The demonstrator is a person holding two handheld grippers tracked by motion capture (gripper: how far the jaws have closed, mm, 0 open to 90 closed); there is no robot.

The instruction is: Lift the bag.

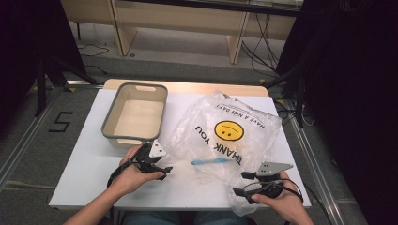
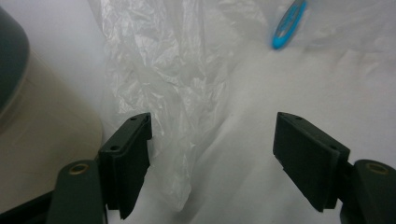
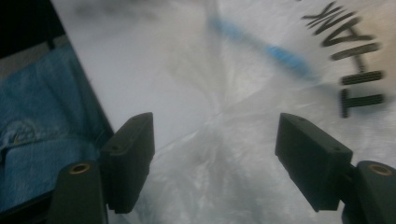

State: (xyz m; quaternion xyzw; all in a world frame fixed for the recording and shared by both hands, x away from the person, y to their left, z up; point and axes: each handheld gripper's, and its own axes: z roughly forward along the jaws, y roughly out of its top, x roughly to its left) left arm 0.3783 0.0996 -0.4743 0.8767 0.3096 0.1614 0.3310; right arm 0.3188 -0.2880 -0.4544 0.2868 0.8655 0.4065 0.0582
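1. Beside the grey bin (image 1: 134,114), the plastic bag (image 1: 225,136) lies flat on the surface, blue toothbrush (image 1: 211,161) inside.
2. My left claw (image 1: 162,171) and right claw (image 1: 243,183) stand spread; I'd pinch one layer at each near bag edge.

Blue pen (image 3: 261,44) motion-blurred in right gripper view; bin (image 2: 28,135) cut by left gripper view's edge.

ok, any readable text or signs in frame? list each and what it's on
"THANK YOU": plastic bag, upside down in the high view, beside a yellow smiley.
"HAVE A NICE DAY!": same bag, small curved print.
"5": black tape mark on the floor, left of the table.
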